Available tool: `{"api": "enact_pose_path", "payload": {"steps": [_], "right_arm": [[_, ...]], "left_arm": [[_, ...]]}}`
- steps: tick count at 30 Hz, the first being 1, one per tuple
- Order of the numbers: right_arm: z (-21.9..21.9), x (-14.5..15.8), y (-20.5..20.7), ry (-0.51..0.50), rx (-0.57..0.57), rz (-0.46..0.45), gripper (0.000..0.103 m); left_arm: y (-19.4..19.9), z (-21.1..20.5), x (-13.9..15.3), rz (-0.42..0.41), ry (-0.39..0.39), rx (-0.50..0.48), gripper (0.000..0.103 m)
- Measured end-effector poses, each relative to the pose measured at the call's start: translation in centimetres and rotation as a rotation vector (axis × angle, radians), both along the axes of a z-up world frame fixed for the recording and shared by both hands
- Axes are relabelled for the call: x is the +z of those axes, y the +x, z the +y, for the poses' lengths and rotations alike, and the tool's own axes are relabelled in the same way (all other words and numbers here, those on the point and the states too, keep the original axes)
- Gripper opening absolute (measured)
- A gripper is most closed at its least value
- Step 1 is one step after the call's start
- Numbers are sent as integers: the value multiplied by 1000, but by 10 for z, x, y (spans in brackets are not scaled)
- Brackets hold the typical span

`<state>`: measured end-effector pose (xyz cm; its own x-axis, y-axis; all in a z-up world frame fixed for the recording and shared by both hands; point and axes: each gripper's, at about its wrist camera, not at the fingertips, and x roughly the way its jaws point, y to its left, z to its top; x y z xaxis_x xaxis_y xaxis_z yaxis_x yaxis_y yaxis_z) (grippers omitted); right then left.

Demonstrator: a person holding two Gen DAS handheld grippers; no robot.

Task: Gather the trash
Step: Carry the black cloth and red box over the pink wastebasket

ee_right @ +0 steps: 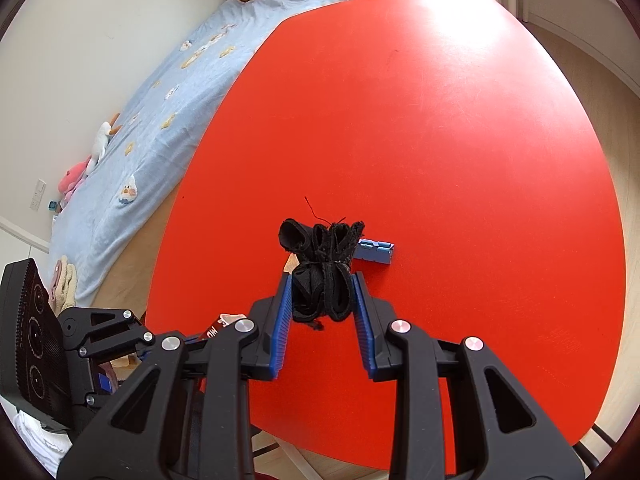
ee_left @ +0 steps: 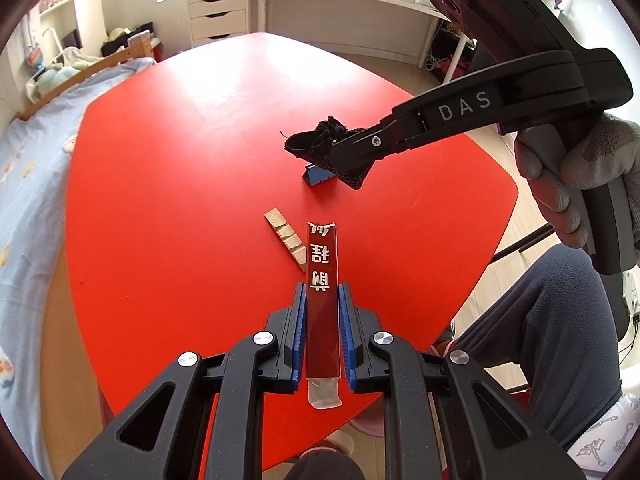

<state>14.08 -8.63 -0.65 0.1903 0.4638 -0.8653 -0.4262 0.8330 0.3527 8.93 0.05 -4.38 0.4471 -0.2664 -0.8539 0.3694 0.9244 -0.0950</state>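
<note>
My left gripper [ee_left: 322, 292] is shut on a long dark red wrapper [ee_left: 323, 280] with white characters, held above the red table [ee_left: 180, 160]. My right gripper [ee_right: 322, 280] is shut on a bundle of black fabric scrap [ee_right: 322, 264]; in the left wrist view it [ee_left: 352, 156] holds the scrap [ee_left: 316, 140] above the table. A notched wooden piece [ee_left: 286, 238] lies on the table just left of the wrapper. A small blue block [ee_left: 318, 174] lies under the right gripper and also shows in the right wrist view [ee_right: 376, 251].
A bed with a light blue cover [ee_left: 36, 152] runs along the table's left side. A white drawer unit [ee_left: 218, 10] and a desk stand at the back. The person's knee [ee_left: 552, 332] is at the table's right front edge.
</note>
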Motion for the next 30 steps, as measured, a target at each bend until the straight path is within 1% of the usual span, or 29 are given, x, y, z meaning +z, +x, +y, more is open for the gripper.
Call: {"api": "enact_pose_path", "payload": {"steps": [8, 17, 22, 26, 30], "right_arm": [[-21, 24, -31, -31, 7, -98, 29], [-52, 46, -83, -31, 20, -181, 29], [-64, 52, -111, -36, 25, -214, 29], [-70, 58, -136, -39, 37, -241, 29], [-77, 61, -158, -35, 49, -250, 29]], "left_arm": [[-19, -5, 29, -41, -18, 97, 15], [-53, -18, 52, -77, -41, 127, 15], [-70, -25, 55, -85, -60, 133, 15], [-84, -30, 51, -80, -74, 139, 15], [-91, -31, 47, -67, -94, 144, 15]]}}
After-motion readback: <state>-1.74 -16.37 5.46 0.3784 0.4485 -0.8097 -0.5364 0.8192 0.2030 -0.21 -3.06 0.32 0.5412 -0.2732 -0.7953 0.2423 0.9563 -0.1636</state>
